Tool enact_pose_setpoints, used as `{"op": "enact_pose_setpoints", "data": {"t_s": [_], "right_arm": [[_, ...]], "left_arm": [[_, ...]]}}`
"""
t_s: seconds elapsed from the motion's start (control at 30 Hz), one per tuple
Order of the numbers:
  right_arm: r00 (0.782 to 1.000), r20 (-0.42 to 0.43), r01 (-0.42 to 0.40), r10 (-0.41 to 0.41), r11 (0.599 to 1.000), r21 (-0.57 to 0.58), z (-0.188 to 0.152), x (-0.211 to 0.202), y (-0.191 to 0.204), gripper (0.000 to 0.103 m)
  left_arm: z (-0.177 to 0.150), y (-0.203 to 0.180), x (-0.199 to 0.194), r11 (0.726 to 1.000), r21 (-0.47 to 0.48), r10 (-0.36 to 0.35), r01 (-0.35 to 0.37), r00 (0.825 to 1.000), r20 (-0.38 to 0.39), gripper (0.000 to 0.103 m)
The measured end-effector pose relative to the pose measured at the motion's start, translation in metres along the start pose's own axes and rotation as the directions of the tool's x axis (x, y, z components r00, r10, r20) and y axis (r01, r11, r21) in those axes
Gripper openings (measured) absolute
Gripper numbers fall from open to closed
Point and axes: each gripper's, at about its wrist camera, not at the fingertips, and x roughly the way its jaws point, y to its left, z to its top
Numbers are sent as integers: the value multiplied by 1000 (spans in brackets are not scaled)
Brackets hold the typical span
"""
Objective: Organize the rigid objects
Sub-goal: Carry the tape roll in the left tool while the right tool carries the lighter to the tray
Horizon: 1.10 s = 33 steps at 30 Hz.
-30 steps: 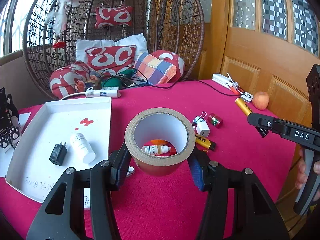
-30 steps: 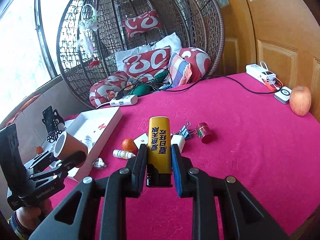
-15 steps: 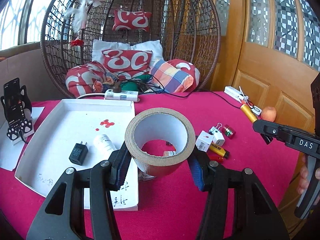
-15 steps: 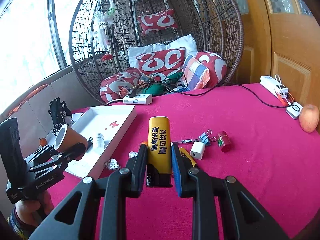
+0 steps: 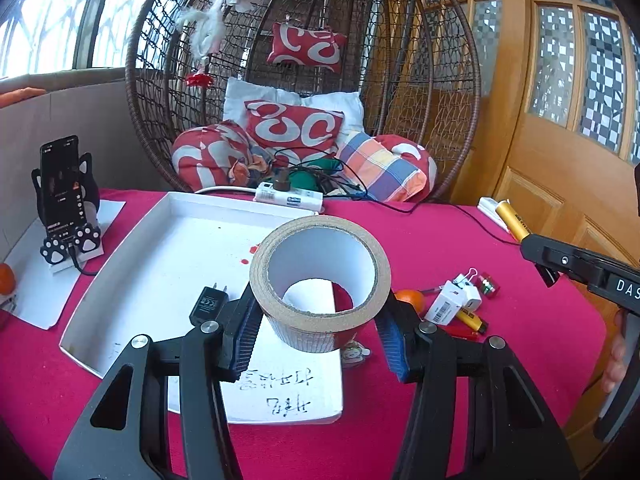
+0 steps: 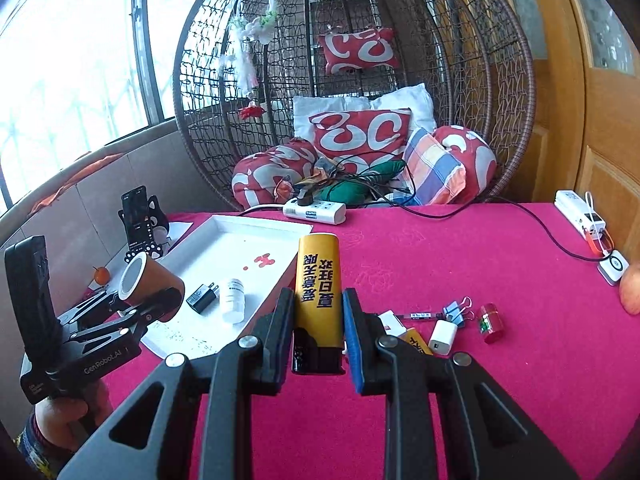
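I see soft pink cloth on the table (image 5: 460, 240), brown papery tape roll (image 5: 320, 280), shiny yellow plastic lighter (image 6: 319, 288), smooth white cardboard tray (image 5: 160, 248), woven wicker chair (image 6: 460, 80), glossy wooden door (image 5: 560, 152).

The right gripper (image 5: 580, 272) carries white lettering "DAS" on its black body, cut off at the 3 o'clock edge of the left wrist view. The left gripper (image 6: 92, 344) carries "GenRobot.AI" in white on its black side plate. The yellow lighter (image 6: 319, 288) carries two columns of dark blue Chinese characters, seen inverted. The white tray (image 5: 132, 276) carries black handwritten Chinese characters on its 6 o'clock wall, also inverted. The small white box (image 5: 444, 306) carries a barcode; its digits are too small to read.
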Motion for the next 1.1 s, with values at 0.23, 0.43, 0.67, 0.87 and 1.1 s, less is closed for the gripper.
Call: {"op": "enact_pose_setpoints", "data": {"t_s": [0.23, 0.43, 0.67, 0.87, 1.1], "right_arm": [[999, -8, -42, 42, 999, -30, 9, 14, 17, 23], [997, -39, -72, 70, 995, -71, 15, 33, 35, 23], [993, -75, -95, 89, 991, -90, 19, 56, 48, 23], [987, -113, -121, 111, 989, -82, 17, 75, 56, 23], [978, -158, -150, 133, 984, -101, 16, 95, 73, 23]], "left_arm": [[1, 32, -3, 997, -48, 60, -60, 998, 5, 53], [4, 61, -8, 989, -91, 118, -116, 993, 12, 53], [11, 102, -8, 967, -129, 223, -219, 975, 12, 53], [9, 116, 5, 957, -129, 257, -258, 966, -25, 53], [3, 111, 29, 957, -87, 270, -276, 960, -78, 53]]}}
